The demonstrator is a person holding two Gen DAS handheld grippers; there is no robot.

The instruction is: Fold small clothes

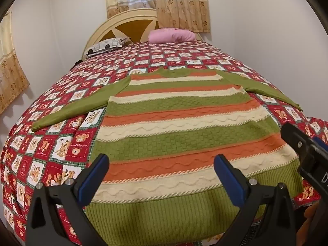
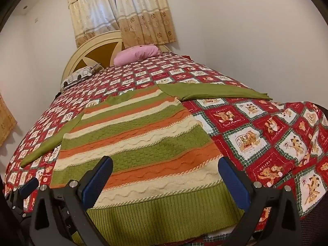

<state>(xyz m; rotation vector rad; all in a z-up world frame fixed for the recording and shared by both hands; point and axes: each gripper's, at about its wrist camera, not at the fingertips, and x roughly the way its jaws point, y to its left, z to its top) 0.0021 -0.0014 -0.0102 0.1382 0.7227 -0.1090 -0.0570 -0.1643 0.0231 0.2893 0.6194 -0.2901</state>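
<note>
A knitted sweater (image 1: pixel 180 127) with green, orange and cream stripes lies flat on the bed, its ribbed green hem nearest me and both plain green sleeves spread out to the sides. My left gripper (image 1: pixel 162 164) hovers open above the hem's left half, nothing between its blue pads. In the right wrist view the same sweater (image 2: pixel 143 143) fills the centre. My right gripper (image 2: pixel 166 168) stands open over the hem's right half, likewise empty. The right gripper's black body (image 1: pixel 303 149) shows at the right edge of the left wrist view.
A red patchwork quilt (image 1: pixel 51 143) with bear prints covers the bed. A pink pillow (image 1: pixel 172 34) and a patterned pillow (image 1: pixel 106 45) lie by the cream headboard (image 1: pixel 123 20). Curtains (image 2: pixel 123 16) hang behind. White walls flank both sides.
</note>
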